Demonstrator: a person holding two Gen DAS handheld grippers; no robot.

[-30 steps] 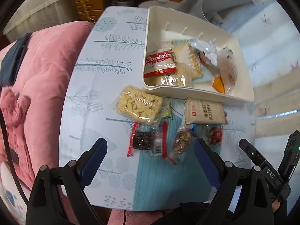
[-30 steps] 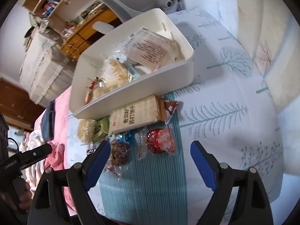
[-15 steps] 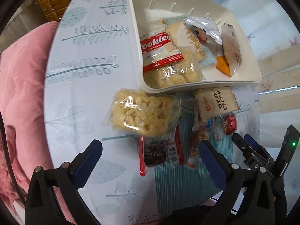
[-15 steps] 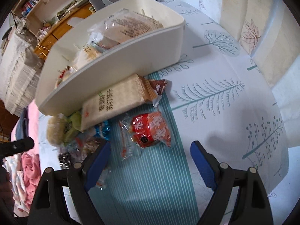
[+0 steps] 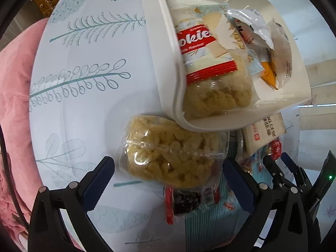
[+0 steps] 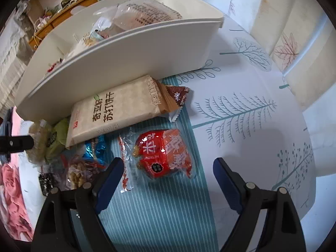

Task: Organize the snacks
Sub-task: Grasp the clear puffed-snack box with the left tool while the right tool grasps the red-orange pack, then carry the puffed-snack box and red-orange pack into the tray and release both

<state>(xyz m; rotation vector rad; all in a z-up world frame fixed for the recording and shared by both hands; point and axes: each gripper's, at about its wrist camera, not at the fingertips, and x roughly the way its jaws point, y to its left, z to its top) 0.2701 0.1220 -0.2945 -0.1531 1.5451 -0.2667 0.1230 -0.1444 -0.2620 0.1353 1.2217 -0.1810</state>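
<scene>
Your left gripper [image 5: 168,174], jaws just opened wide, straddles the clear noodle-snack pack [image 5: 170,155] beside the white bin [image 5: 168,67] without pressing it; its long axis runs across the jaws. Your right gripper [image 6: 168,174] is spread apart around the red packet [image 6: 162,152], lying flat on the tablecloth [image 6: 241,138], untouched.

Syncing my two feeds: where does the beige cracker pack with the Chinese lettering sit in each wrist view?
Left wrist: cracker pack at right edge, under the bin's corner.
Right wrist: cracker pack left of centre, against the bin wall.
Shared landmark: white bin.
</scene>
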